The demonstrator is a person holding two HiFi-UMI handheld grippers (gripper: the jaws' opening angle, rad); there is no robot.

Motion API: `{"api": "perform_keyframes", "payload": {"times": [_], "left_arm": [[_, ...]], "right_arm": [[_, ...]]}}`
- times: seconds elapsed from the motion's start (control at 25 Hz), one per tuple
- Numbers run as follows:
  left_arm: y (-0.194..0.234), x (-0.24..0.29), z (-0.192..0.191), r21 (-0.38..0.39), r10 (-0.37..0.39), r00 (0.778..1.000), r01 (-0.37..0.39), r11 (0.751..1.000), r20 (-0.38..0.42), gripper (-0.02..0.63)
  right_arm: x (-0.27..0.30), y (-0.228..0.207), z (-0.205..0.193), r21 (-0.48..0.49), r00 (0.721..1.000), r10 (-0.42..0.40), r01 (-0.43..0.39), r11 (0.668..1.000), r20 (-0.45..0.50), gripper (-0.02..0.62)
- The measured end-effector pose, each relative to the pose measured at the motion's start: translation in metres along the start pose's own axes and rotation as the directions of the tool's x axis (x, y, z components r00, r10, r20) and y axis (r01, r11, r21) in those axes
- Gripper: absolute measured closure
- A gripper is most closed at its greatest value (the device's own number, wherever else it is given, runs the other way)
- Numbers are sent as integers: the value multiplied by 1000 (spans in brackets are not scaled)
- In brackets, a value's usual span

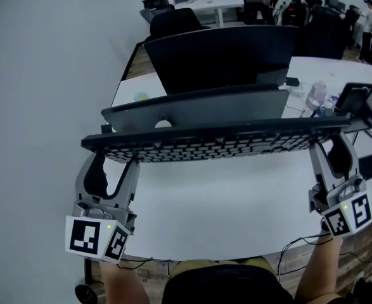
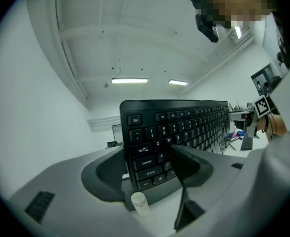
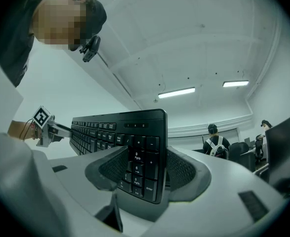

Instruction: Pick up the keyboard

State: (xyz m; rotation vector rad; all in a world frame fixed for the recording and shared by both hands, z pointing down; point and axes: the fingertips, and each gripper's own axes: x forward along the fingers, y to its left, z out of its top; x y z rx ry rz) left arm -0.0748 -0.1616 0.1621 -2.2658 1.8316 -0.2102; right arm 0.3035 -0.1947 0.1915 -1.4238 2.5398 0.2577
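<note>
From the head view the keyboard point(image 1: 211, 145) hung clear above the table point(image 1: 236, 201), stretched between the two grippers and roughly parallel to the near edge, with its keys tipped toward the person. Only that view showed the setting: a dark monitor point(image 1: 224, 56) stood just behind the keyboard toward the far edge, and a bottle point(image 1: 315, 95) sat with small clutter at the far right corner. I could not tell from there whether the keyboard's back touched the monitor.

The gripper views showed the ends. The left one had the Esc and Tab end between its jaws, and the right one the number-pad end, with people standing in the room behind.

The near half of the table lay bare under the keyboard. To the left there was open floor, and to the right the clutter crowded close to that end.

The left gripper point(image 1: 113, 164) had its jaws set wide and pressed on the keyboard's left end, front and back. The right gripper point(image 1: 325, 152) clamped the right end the same way.
</note>
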Motion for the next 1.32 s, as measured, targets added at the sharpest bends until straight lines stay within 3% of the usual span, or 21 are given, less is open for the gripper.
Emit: {"api": "perform_keyframes", "payload": {"times": [0.96, 1.32], "left_arm": [[12, -8, 2, -20, 19, 1000, -19, 1000, 13, 314], [-6, -1, 2, -24, 12, 1000, -11, 1000, 11, 314]], "right_arm": [[6, 11, 12, -34, 1000, -7, 7, 999, 10, 364], [-2, -6, 13, -49, 1000, -11, 12, 999, 14, 363]]}}
